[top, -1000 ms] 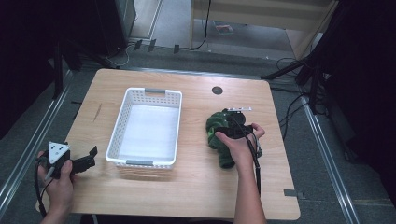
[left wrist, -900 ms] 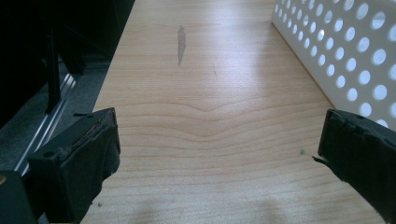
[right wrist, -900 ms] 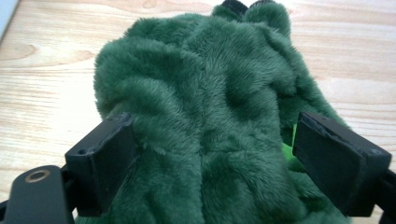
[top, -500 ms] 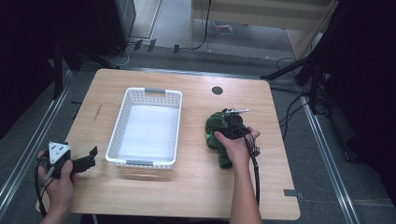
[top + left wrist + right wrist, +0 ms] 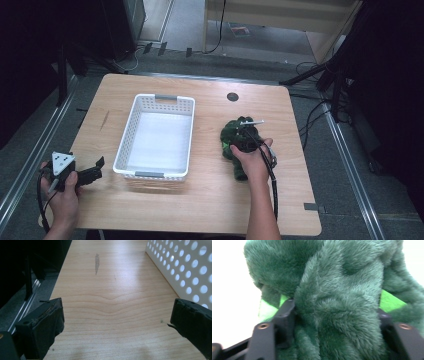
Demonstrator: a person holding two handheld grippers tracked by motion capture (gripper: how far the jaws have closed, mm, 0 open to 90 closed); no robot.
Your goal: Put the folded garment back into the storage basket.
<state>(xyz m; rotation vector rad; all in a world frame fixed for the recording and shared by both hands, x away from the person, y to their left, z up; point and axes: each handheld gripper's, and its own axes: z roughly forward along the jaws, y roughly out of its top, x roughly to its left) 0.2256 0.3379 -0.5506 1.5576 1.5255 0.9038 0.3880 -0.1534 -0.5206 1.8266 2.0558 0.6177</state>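
Two grippers, one green plush toy

One pale wood-grain table point(image 5: 200, 210) stands among dark floor, metal rails and loose cables. One white perforated plastic basket point(image 5: 156, 135) sits left of centre. Right of it lies the fuzzy green plush toy point(image 5: 235, 142) — the right gripper point(image 5: 335, 322) has just been closing, its jaws pressing the fur between them. The left gripper point(image 5: 117, 325) rests near the table's left edge, jaws wide over bare wood.

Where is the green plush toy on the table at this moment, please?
In the high view the green plush toy lies right of the white basket, below the table's dark round hole, under the right gripper.
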